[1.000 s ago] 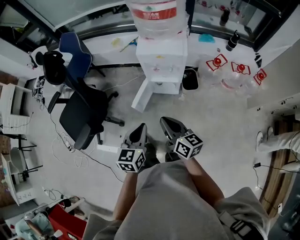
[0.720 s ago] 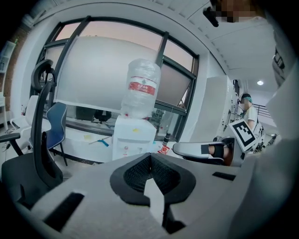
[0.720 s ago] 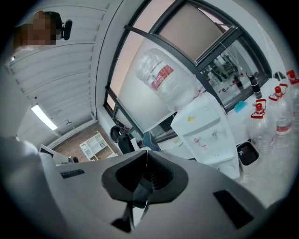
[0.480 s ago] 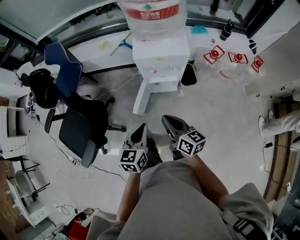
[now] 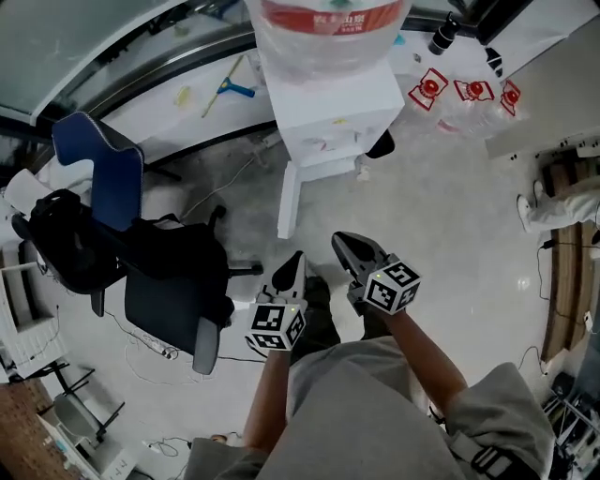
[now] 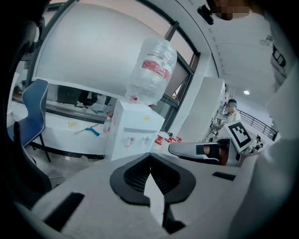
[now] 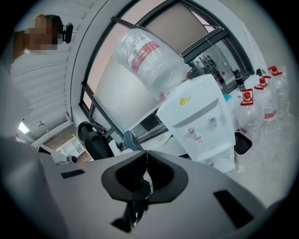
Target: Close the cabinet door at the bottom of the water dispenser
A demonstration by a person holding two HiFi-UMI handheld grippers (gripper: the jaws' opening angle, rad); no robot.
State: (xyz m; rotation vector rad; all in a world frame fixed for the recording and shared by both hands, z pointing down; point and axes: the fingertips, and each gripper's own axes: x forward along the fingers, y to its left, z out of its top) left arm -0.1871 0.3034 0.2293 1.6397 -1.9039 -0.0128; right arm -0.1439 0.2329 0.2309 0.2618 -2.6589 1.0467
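Observation:
The white water dispenser (image 5: 328, 112) stands ahead with a large bottle (image 5: 328, 28) on top. Its bottom cabinet door (image 5: 289, 199) hangs open, swung out to the left over the floor. My left gripper (image 5: 298, 260) and right gripper (image 5: 343, 242) are side by side in front of my knees, well short of the door, both shut and empty. The left gripper view shows the dispenser (image 6: 133, 133) beyond the closed tips (image 6: 149, 155), with the right gripper (image 6: 196, 149) beside them. The right gripper view shows the dispenser (image 7: 201, 121) past its closed tips (image 7: 146, 153).
A black office chair (image 5: 173, 281) and a blue chair (image 5: 98, 164) stand to the left, with cables on the floor. Several red-capped water bottles (image 5: 459, 94) and a black bin (image 5: 380, 143) sit right of the dispenser. A person's legs (image 5: 553, 206) show at the right edge.
Both grippers have come forward toward the dispenser and sunk lower. The dispenser now looks larger and nearer. Both pairs of jaws stayed shut.

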